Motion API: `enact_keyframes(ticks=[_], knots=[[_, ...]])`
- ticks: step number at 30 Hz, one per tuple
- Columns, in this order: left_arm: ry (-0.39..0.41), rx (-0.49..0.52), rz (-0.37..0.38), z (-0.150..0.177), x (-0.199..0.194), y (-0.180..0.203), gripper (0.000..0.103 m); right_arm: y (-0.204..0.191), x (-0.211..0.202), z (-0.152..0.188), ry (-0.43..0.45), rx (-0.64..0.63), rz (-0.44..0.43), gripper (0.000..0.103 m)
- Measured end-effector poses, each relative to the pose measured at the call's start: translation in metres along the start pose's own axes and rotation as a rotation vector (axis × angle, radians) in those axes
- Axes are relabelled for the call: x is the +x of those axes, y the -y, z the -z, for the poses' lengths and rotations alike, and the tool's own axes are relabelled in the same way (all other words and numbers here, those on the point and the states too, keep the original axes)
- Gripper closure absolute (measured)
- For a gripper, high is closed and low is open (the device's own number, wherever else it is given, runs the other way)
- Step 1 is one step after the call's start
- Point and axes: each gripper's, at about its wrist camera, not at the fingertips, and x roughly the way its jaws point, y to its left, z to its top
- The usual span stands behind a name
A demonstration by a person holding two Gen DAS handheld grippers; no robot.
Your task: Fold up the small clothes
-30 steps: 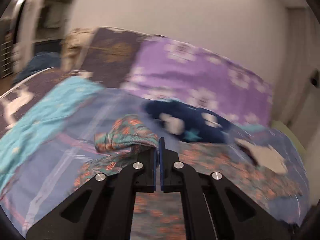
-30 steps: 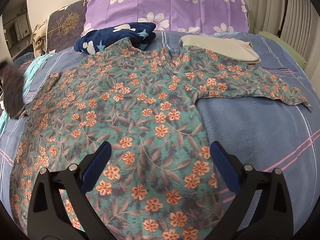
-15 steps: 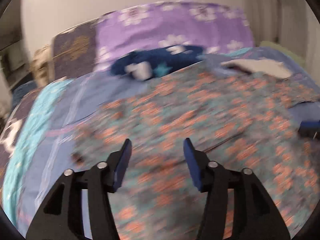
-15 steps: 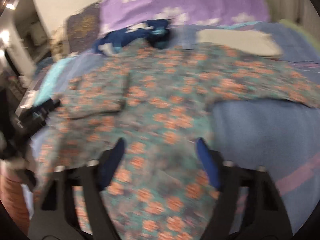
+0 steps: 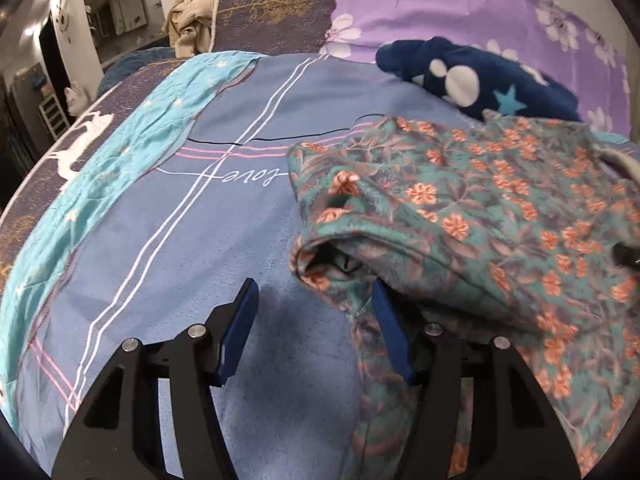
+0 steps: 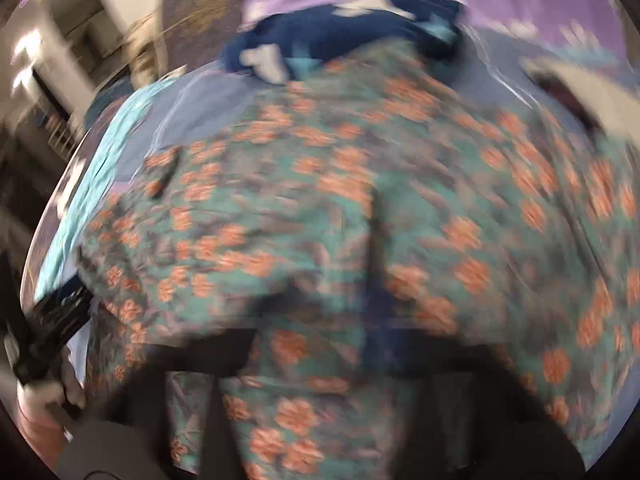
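Floral garment (image 5: 480, 216) half-folded on the bed (image 5: 192, 240), its side edge at risk of slipping.
Left claw (image 5: 316, 324) is part-open with only the garment's edge between its pads; right claw (image 6: 376, 320) is closed, blurred, perhaps pinching cloth and dragging the fold askew.

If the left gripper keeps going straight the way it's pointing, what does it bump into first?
Probably the blue bedsheet. The left gripper is open and points down at bare sheet, with the folded edge of the flowery top just off to its right finger. Depth is hard to judge, so it might brush that edge too.
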Motion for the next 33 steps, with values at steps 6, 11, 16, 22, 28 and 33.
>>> enact_keyframes(ticks=[6, 11, 16, 22, 28, 33], knots=[[0.028, 0.013, -0.054, 0.005, -0.004, 0.003, 0.04, 0.022, -0.092, -0.018, 0.289, 0.069, 0.053, 0.097], [0.046, 0.089, -0.112, 0.007, -0.006, 0.019, 0.038, 0.086, -0.079, -0.012, 0.151, 0.194, 0.155, 0.08], [0.055, 0.098, -0.082, 0.008, -0.011, 0.018, 0.038, 0.117, -0.067, 0.013, 0.097, 0.275, 0.149, 0.072], [0.047, 0.09, -0.002, 0.01, -0.019, 0.011, 0.039, 0.086, -0.076, 0.024, 0.094, 0.123, 0.13, 0.044], [0.044, -0.104, 0.451, -0.002, -0.05, -0.029, 0.04, 0.095, -0.043, 0.008, 0.013, 0.147, 0.127, 0.043], [0.04, -0.144, 0.409, -0.054, -0.005, -0.033, 0.04, 0.098, -0.033, 0.006, 0.031, 0.164, 0.136, 0.043]])
